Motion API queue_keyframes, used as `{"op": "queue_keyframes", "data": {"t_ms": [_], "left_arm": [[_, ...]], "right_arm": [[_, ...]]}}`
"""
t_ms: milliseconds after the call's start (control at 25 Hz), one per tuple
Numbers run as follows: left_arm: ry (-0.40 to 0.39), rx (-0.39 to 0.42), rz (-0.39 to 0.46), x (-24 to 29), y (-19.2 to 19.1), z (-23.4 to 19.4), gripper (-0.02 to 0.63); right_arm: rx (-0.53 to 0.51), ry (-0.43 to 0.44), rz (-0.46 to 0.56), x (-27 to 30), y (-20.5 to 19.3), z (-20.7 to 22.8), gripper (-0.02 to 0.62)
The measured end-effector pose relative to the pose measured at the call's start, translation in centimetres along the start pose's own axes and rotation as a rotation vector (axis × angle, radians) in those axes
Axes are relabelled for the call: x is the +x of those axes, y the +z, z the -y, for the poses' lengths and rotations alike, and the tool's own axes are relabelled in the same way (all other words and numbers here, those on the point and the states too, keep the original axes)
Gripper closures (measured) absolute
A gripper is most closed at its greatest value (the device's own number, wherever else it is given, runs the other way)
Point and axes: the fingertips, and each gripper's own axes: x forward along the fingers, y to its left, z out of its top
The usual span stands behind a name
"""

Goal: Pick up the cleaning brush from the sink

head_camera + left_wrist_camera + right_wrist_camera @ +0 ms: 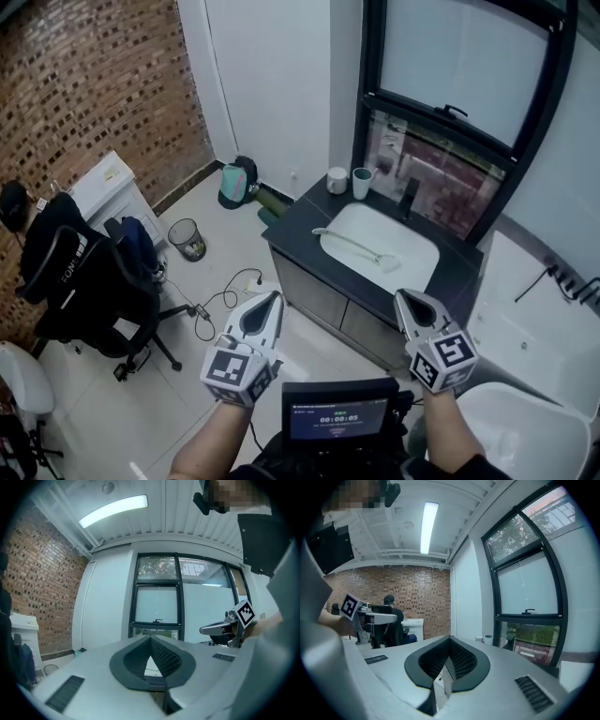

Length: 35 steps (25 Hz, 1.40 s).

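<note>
Task barely begun. My left gripper (pixel 274 300) is clenched on nothing, its tips meeting. My right gripper (pixel 403 298) is likewise closed and empty. Both sit well short of the dark vanity countertop (pixel 302 227). The long-handled white cleaning brush (pixel 361 248) lies flat across the white rectangular sink basin (pixel 405 236), untouched. Left to do, as I judge it: reach the sink, part one pair of jaws, grasp the handle, lift clear.

Brick wall (pixel 94 84) left; black-framed window (pixel 469 84) right; pale tiled floor (pixel 112 422); black office chair (pixel 84 291); wire bin (pixel 187 239); ceiling strip light (pixel 112 510) lit.
</note>
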Motion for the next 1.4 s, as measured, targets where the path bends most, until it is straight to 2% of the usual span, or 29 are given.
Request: {"op": "queue_keyframes", "data": {"t_ms": [200, 320, 400, 520, 680, 840, 1000, 1120, 1280, 1400], "left_arm": [[-0.013, 0.009, -0.008, 8.4, 0.2, -4.7, 0.597], [-0.047, 0.032, -0.016, 13.0, 0.7, -7.2, 0.597], [-0.057, 0.037, -0.026, 16.3, 0.5, -9.6, 0.597], [-0.094, 0.046, -0.039, 21.1, -0.3, -13.3, 0.597], [-0.206, 0.096, -0.063, 28.4, -0.8, -18.4, 0.597], [-0.395, 0.142, -0.127, 37.3, -2.2, -22.9, 0.597], [-0.549, 0.166, -0.165, 43.6, -2.8, -27.0, 0.597], [-0.620, 0.162, -0.186, 47.2, -3.2, -27.0, 0.595], [-0.697, 0.261, -0.219, 53.5, -5.7, -23.8, 0.594], [-0.746, 0.305, -0.283, 57.4, -8.0, -21.2, 0.569]], "right_arm": [[0.006, 0.007, -0.009, 7.8, 0.1, 4.3, 0.594], [0.009, 0.001, -0.025, 12.5, 0.0, 7.1, 0.594], [-0.001, -0.007, -0.042, 16.0, -0.2, 8.8, 0.548], [-0.007, -0.035, -0.062, 21.1, -0.6, 10.9, 0.548], [-0.005, -0.110, -0.079, 27.9, 0.1, 13.8, 0.548], [0.047, -0.248, -0.081, 33.7, -0.1, 17.4, 0.548], [0.068, -0.345, -0.094, 38.7, 0.6, 18.5, 0.548], [0.091, -0.387, -0.106, 39.7, 0.7, 19.8, 0.548], [0.124, -0.428, -0.082, 39.4, -0.7, 24.2, 0.548], [0.128, -0.453, -0.069, 38.5, -1.2, 27.5, 0.548]]}}
